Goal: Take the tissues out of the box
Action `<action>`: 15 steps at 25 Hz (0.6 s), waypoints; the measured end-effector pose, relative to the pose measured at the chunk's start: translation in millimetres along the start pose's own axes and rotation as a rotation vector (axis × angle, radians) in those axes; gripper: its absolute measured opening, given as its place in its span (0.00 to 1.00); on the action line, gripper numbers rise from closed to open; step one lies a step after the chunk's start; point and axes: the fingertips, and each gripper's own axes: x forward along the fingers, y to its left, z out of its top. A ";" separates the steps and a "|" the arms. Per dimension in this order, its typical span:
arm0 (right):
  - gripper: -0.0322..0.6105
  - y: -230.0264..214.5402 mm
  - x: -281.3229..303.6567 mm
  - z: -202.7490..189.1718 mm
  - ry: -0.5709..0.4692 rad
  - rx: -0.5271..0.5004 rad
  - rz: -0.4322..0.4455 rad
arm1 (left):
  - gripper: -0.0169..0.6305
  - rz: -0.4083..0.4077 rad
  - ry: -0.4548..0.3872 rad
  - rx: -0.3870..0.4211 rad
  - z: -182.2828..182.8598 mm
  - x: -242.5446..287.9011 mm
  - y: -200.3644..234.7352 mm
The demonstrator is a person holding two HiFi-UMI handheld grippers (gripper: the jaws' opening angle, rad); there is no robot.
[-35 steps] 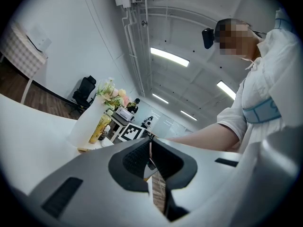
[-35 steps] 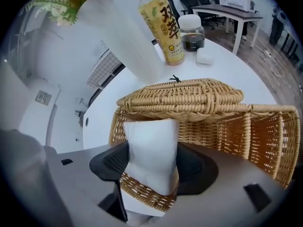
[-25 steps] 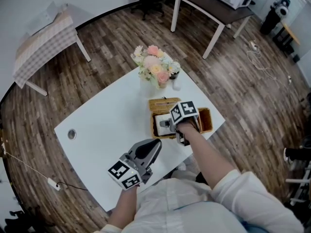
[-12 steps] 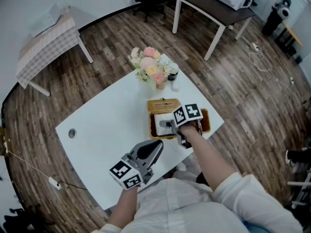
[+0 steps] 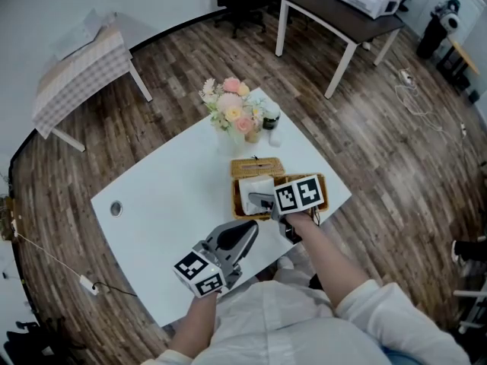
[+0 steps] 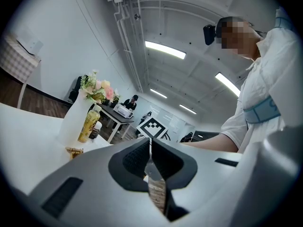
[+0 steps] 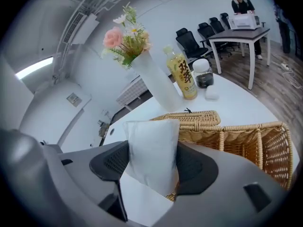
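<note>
A white pack of tissues [image 7: 151, 145] sits upright between the pads of my right gripper [image 7: 152, 162], which is shut on it. In the head view the tissue pack [image 5: 257, 188] hangs just above the wicker box [image 5: 257, 166] near the table's right corner, with the right gripper [image 5: 262, 201] reaching in from the near side. The wicker box [image 7: 246, 141] lies directly below and behind the pack. My left gripper [image 5: 247, 231] hovers over the table's near edge, left of the box. Seen in its own view, the left gripper [image 6: 150, 148] is shut with nothing in it.
A white vase of flowers [image 5: 232, 116], a yellow bottle [image 7: 181, 77] and a small jar [image 7: 204, 78] stand at the far side of the white table [image 5: 167, 204]. A dark table [image 5: 342, 17] and a checked table [image 5: 76, 71] stand on the wooden floor beyond.
My right gripper has risen and tilted, lifting the tissue pack up out of the wicker box. The left gripper has stayed near the front edge.
</note>
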 end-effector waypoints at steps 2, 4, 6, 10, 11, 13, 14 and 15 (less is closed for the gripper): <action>0.53 2.5 -2.3 1.1 -0.030 -0.039 0.012 | 0.03 0.004 0.001 0.003 -0.8 2.2 -1.2; 0.53 3.8 -5.4 0.1 -0.062 -0.071 0.029 | 0.03 0.011 0.003 0.006 -3.3 4.4 -3.1; 0.53 5.0 -8.2 -1.8 -0.088 -0.101 0.044 | 0.03 0.018 0.006 0.009 -5.2 6.0 -4.9; 0.53 9.2 -15.4 -0.5 -0.150 -0.171 0.073 | 0.03 0.032 0.010 0.015 -6.2 10.0 -9.0; 0.53 10.2 -17.9 0.6 -0.168 -0.190 0.078 | 0.03 0.035 0.012 0.017 -7.2 11.1 -10.5; 0.53 12.8 -22.7 3.6 -0.196 -0.219 0.085 | 0.03 0.040 0.014 0.020 -8.9 12.6 -13.0; 0.53 14.8 -24.8 5.3 -0.206 -0.227 0.089 | 0.03 0.043 0.014 0.022 -9.3 13.2 -14.1; 0.53 17.1 -26.8 7.1 -0.215 -0.233 0.095 | 0.03 0.044 0.014 0.023 -9.5 13.7 -15.1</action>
